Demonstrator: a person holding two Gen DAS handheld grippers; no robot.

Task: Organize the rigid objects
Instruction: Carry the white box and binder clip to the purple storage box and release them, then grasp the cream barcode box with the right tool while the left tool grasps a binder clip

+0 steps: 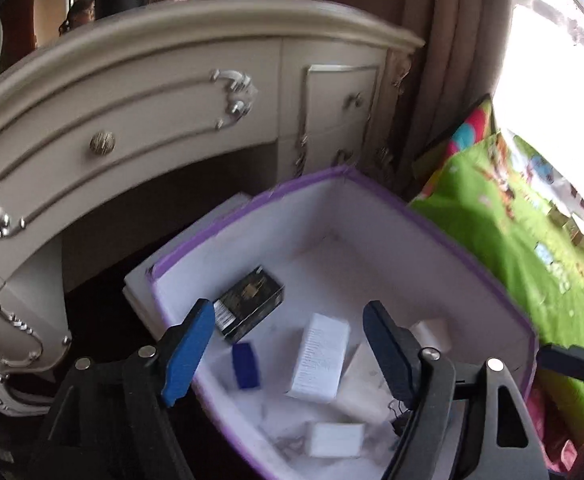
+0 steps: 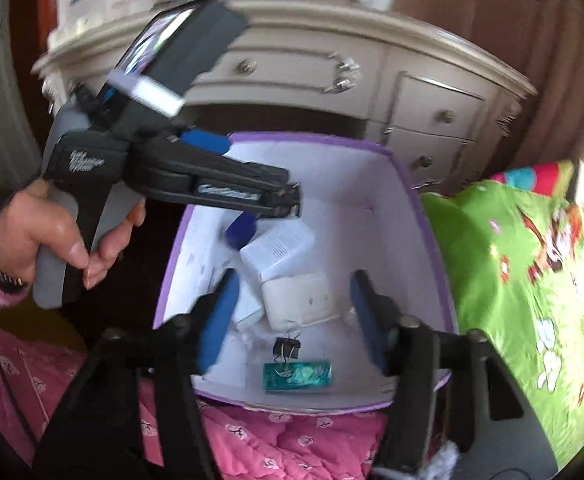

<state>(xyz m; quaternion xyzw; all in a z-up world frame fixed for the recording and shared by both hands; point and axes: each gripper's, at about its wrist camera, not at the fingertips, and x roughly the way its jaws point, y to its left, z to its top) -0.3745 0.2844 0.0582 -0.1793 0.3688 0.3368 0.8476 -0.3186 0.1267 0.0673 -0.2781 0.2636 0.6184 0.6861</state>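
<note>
While both hand-held grippers — left [image 1: 288, 340], right [image 2: 294, 320] — hang released and empty over the box [image 2: 408, 184], small cartons [image 1: 320, 356], a blue block [image 1: 246, 365] and a clip [image 2: 287, 347] lie jumbled inside.

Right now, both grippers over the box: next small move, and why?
Probably pull both back out to fetch more. The left gripper and right gripper stand open with nothing between the fingers, and the small boxes already lie inside the purple box.
</note>
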